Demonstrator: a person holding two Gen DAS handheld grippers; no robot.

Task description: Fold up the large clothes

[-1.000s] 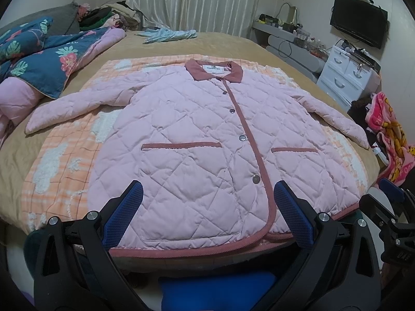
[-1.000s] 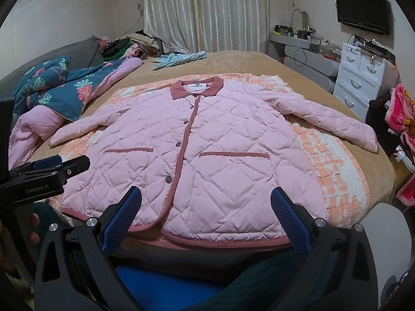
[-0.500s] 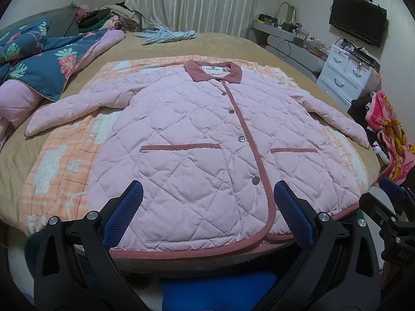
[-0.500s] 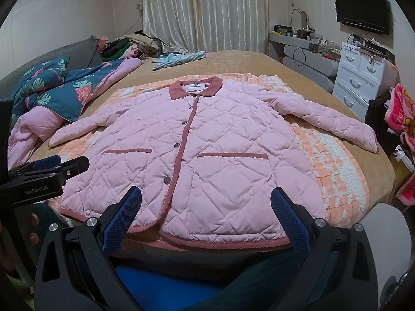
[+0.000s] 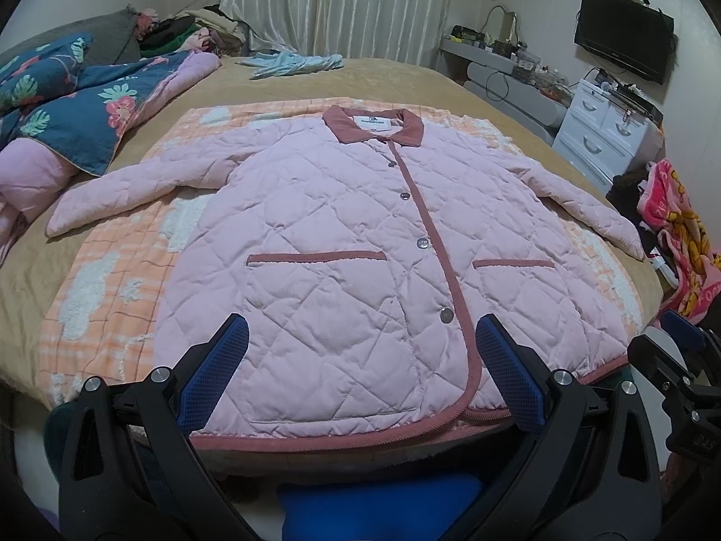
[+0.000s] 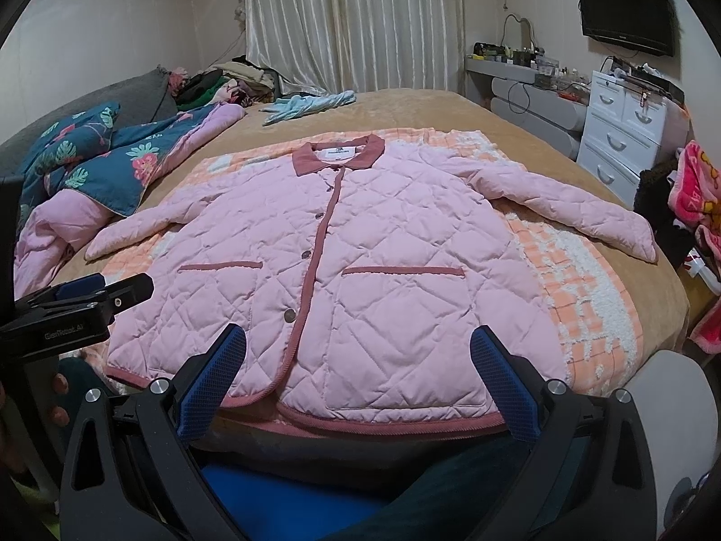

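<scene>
Jacket lies face up on the orange blanket, which covers the bed. Buttoned shut; collar at the far end, hem at the near edge. Both sleeves spread out to the sides: left sleeve reaches toward the floral quilt, right sleeve toward the drawers. No fold is in the cloth yet.

Left gripper: jaws wide apart, empty, hovering just short of the hem, framing the jacket's left half and the button line. Right gripper: jaws likewise wide apart, empty, framing the right half above the hem. Neither touches the cloth. Each gripper shows at the edge of the other's view, so they sit side by side.

Change over the last second: very little. In both views the jacket sits a shade lower and closer than it did, so both grippers seem to have edged forward toward the hem. The jacket itself has not shifted; sleeves, collar and pockets lie as before. Jaw opening is unchanged.

Reading: task is at its start, still in the approach. The slight advance suggests a first grasp is being lined up, though where is not settled from these views. A sleeve fold inward would be a likely opener, and that would call for each gripper to travel outward to a cuff. Quilted cloth looks thick and puffy; folds will probably spring back unless pressed.
</scene>
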